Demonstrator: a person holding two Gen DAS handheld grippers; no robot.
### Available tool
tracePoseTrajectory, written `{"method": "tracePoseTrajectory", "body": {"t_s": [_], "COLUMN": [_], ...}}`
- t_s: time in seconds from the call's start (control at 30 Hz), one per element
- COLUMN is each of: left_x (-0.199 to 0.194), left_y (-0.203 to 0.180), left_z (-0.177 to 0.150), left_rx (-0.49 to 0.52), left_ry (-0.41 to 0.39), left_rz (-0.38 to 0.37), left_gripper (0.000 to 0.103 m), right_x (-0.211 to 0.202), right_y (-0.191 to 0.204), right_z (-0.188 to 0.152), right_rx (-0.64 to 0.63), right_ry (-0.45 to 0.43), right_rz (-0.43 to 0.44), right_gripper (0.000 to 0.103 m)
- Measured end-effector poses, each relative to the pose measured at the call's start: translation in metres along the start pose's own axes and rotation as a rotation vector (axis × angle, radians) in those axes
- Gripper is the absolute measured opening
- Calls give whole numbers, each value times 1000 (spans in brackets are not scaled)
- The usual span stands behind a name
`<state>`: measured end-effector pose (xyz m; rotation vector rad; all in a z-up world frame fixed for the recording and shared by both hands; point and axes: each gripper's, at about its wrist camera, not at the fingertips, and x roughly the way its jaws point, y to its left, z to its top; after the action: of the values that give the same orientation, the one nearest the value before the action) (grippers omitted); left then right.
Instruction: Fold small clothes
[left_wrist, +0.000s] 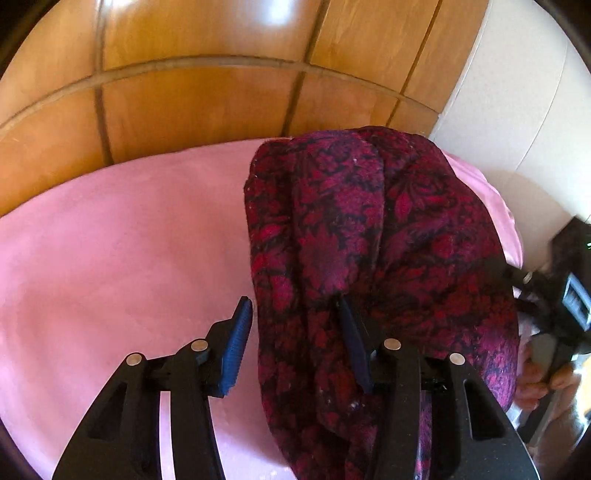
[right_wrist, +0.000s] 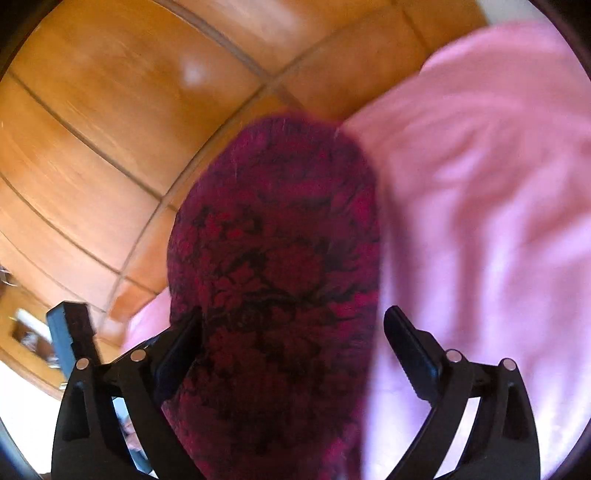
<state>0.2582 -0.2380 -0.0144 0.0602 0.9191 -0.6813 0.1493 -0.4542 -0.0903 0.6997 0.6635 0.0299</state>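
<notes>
Patterned garment (left_wrist: 369, 240): long axis runs ahead of both grippers. Left gripper (left_wrist: 295, 339) half-parted, cloth between; grip uncertain. Right gripper (right_wrist: 295, 332) spread wide, straddling cloth.

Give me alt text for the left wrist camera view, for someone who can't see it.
A bunched dark red floral garment drapes over one finger of the left hand-held gripper, whose jaws stand apart, above a pink sheet. Orange wooden panels fill the background. At the right edge, a hand holds the right hand-held gripper's handle.
</notes>
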Motion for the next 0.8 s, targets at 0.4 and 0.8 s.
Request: {"method": "tracePoseTrajectory", "body": {"t_s": [0.4,0.8], "left_x": [-5,-6], "left_y": [-10,-6], "left_z": [-10,-23], "left_rx": [-45,-98], "left_ry": [-12,-32], "left_rz": [107,151], "left_gripper": [46,48], "right_x": [32,74], "right_y": [97,95], "right_z": [19,-6], "right_rx": [-243,-398], "right_ry": [20,-7], "right_rz": [-145,-305], "right_gripper": [58,62]}}
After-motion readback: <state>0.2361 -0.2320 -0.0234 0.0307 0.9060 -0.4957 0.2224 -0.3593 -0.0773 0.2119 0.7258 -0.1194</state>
